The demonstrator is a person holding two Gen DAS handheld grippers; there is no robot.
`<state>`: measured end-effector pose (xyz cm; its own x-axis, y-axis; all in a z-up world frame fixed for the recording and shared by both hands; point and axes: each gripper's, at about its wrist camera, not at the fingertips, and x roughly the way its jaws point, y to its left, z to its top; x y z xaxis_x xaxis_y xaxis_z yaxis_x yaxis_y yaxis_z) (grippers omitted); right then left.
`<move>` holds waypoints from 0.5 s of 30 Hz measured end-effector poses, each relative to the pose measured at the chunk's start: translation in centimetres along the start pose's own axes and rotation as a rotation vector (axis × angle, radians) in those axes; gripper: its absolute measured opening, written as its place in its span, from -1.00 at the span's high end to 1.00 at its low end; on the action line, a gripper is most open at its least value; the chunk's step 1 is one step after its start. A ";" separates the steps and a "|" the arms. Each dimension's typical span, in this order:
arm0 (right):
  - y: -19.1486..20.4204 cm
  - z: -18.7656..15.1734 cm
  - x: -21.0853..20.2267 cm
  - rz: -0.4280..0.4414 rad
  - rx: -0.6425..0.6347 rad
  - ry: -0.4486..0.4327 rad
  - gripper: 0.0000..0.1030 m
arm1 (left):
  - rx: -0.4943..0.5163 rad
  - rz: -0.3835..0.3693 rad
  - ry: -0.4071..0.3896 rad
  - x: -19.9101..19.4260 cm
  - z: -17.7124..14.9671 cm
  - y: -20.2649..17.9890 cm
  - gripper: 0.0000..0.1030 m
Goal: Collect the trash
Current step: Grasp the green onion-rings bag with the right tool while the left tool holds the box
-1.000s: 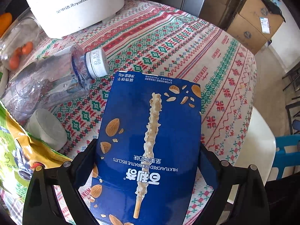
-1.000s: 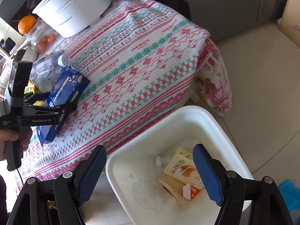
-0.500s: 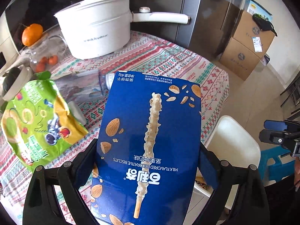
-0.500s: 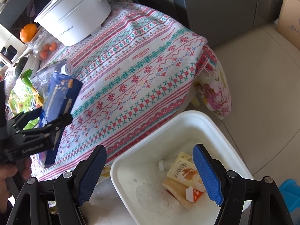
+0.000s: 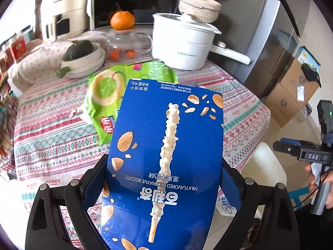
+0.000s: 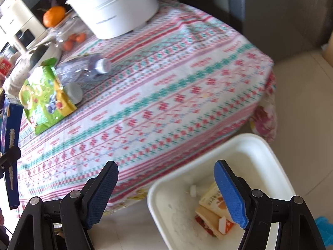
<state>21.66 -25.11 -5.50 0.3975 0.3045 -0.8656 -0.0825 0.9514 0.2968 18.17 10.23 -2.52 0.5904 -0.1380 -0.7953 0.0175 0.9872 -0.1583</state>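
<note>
Patterned cloth in red, green and white covers the tabletop [image 6: 166, 87], with pale floor tiles at the right of the right wrist view; a second ago the left hand-held gripper [image 5: 164, 179] held the blue biscuit box [image 5: 166, 156] low over the cloth beside the plastic bottle, and now it has risen, so the left wrist view takes in the whole tabletop and the shelf of appliances behind; its pads are pinching the box by its two long edges, the box pointing up the middle of the frame. In the right wrist view the same box now shows at the far left edge [image 6: 11, 137], clear above the cloth, where earlier it lay lower and nearer the middle; the right hand-held gripper [image 6: 166, 191] has drifted only a little, its jaws spread wide with nothing between them.

Below that gripper, at the lower right, sits one white bin [image 6: 270, 156] on the floor just beside the hanging cloth; inside lie a few cartons [image 6: 210, 208] and a small white bottle [image 6: 193, 190]. On the tabletop remain one green snack bag [image 6: 45, 98], one clear plastic bottle [image 6: 83, 70] on its side and one grey cup [image 6: 73, 92] touching the bag. Behind them stand one white pot [image 6: 116, 10], one orange [image 6: 54, 15] on a glass jar [image 6: 64, 33] and one bowl [image 5: 85, 60]. A cardboard box [image 5: 291, 95] stands on the floor at the right of the left wrist view.
</note>
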 end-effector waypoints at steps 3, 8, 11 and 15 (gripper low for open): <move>2.6 0.2 0.7 0.008 -0.058 -0.006 -0.56 | -0.039 0.029 -0.023 -1.0 -0.1 2.2 -0.87; 8.0 0.4 2.8 0.029 -0.166 0.004 -0.56 | -0.095 0.051 -0.059 -1.9 0.2 4.8 -0.87; 11.2 1.2 4.1 0.075 -0.227 0.005 -0.56 | -0.120 0.063 -0.068 -1.9 0.6 6.1 -0.87; 14.7 2.8 4.8 0.106 -0.309 -0.071 -0.56 | -0.128 0.109 -0.069 -1.4 1.0 7.4 -0.87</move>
<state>24.90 -9.82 -4.14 0.4335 0.4094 -0.8028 -0.3961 0.8868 0.2383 18.25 17.80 -2.00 0.6374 -0.0201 -0.7703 -0.1504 0.9772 -0.1500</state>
